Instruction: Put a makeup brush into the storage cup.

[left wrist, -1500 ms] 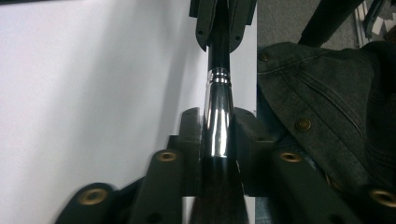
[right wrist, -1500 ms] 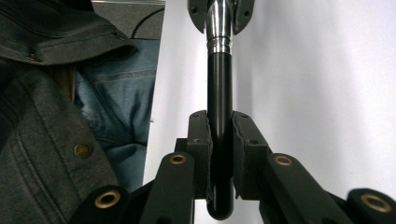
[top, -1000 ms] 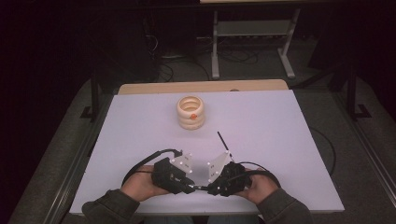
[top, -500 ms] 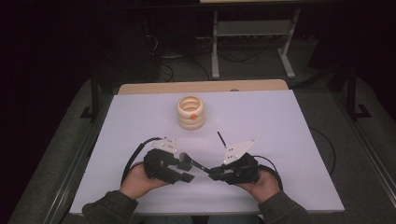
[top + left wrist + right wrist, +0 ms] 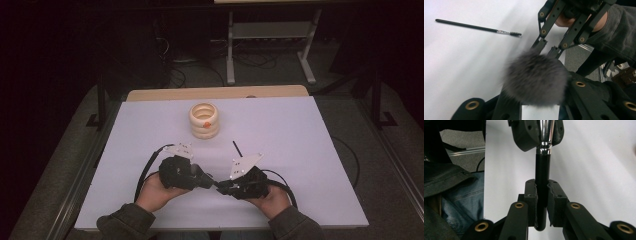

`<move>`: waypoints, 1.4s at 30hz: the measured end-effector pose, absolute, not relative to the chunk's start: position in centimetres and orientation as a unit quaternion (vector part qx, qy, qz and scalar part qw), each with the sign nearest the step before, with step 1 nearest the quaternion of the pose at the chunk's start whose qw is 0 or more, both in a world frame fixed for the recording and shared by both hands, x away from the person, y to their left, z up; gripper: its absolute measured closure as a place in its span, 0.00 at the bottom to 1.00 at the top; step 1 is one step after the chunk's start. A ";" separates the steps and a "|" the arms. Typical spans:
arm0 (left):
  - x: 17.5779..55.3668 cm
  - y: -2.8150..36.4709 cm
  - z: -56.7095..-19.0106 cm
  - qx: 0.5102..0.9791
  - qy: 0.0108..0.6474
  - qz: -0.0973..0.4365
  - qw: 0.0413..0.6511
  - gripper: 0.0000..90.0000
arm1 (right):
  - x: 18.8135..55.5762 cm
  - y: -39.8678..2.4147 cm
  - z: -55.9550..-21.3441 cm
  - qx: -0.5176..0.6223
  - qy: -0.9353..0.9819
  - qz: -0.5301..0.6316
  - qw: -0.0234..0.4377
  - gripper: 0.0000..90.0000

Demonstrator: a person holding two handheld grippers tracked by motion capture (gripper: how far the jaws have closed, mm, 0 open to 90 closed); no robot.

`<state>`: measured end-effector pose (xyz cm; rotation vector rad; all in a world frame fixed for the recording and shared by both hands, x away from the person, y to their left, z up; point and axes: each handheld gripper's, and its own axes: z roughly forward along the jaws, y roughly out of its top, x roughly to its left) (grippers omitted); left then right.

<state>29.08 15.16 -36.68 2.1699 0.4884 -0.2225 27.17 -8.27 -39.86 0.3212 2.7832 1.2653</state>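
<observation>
A makeup brush is held level between both grippers just above the white table's (image 5: 300,130) front. In the right gripper view my right gripper (image 5: 541,192) is shut on its black handle (image 5: 542,170). Beyond it my left gripper (image 5: 536,132) clamps the silver ferrule (image 5: 546,135); its jaws have just been closing on it. The fluffy grey brush head (image 5: 535,76) bulges between the left jaws, with the right gripper (image 5: 551,48) just beyond. From above, the left gripper (image 5: 207,181) and right gripper (image 5: 222,187) meet tip to tip.
A thin black spoolie wand (image 5: 237,149) (image 5: 479,28) lies on the table just beyond the right hand. A stack of cream rings (image 5: 204,120) with an orange spot stands farther back at centre. Cables loop from both grippers near the front edge.
Half a second ago the hands stood a little apart, with the brush showing between them. Now the left gripper has come back in against the right one.
</observation>
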 end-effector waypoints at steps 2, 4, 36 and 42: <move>29.1 15.0 -36.7 0.872 0.198 -0.089 0.439 0.84 | 27.2 -8.1 -40.1 0.099 0.905 0.411 0.033 0.87; 29.2 14.8 -36.8 0.872 0.196 -0.089 0.439 0.83 | 27.2 -8.1 -40.3 0.096 0.907 0.408 0.038 0.87; 29.7 13.1 -36.3 0.892 0.196 -0.058 0.403 0.85 | 27.5 -8.7 -40.7 0.153 0.896 0.417 0.017 0.68; 30.4 13.9 -35.9 0.886 0.218 -0.052 0.405 0.85 | 27.6 -10.1 -40.8 0.173 0.893 0.414 0.024 0.62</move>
